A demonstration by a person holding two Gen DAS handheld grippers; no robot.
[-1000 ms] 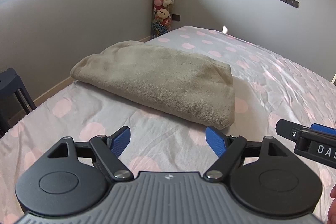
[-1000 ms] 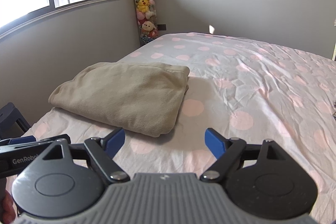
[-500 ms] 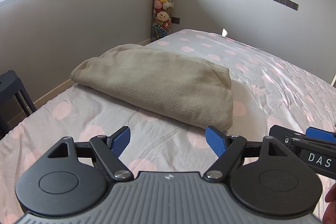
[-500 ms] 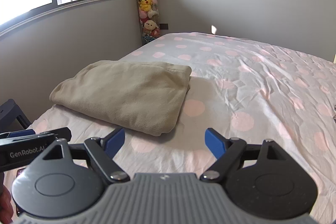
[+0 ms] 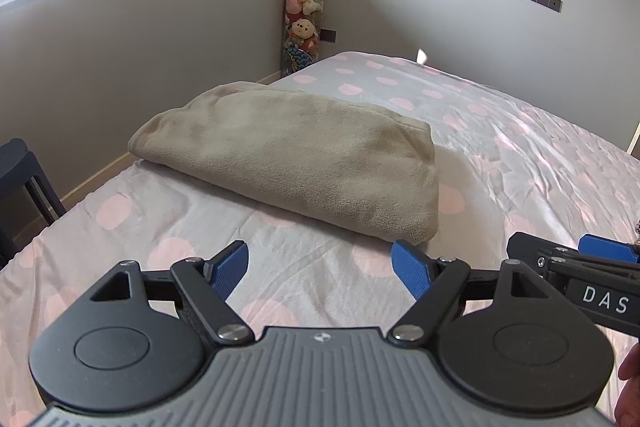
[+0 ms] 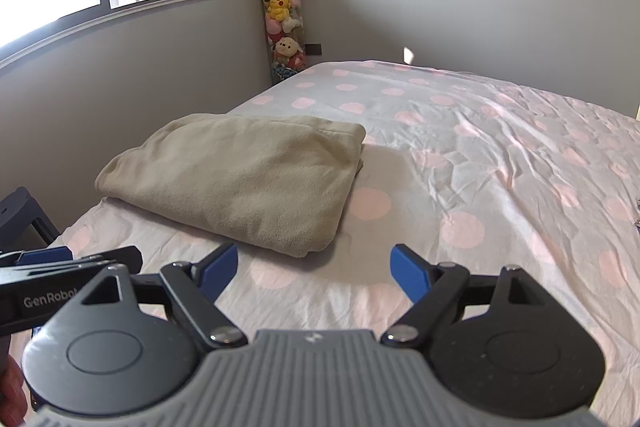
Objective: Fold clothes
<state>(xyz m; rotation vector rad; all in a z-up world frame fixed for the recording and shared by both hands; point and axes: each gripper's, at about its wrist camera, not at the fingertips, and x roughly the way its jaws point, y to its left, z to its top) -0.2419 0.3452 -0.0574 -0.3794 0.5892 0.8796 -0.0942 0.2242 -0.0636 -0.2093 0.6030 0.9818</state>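
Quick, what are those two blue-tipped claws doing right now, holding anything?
Left gripper: open, holding nothing, short of the folded beige fleece garment.
Right gripper: open, holding nothing.

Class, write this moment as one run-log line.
garment: beige cloth folded on bed | left claw: open, empty | right claw: open, empty | contact: none

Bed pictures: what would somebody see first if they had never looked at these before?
Probably the folded beige cloth, a soft bundle lying on the near left part of the pink-dotted bed. Next, the tall clear tube of plush toys in the far corner with a panda on top. Up close, the left gripper and right gripper hang open over the sheet, holding nothing.
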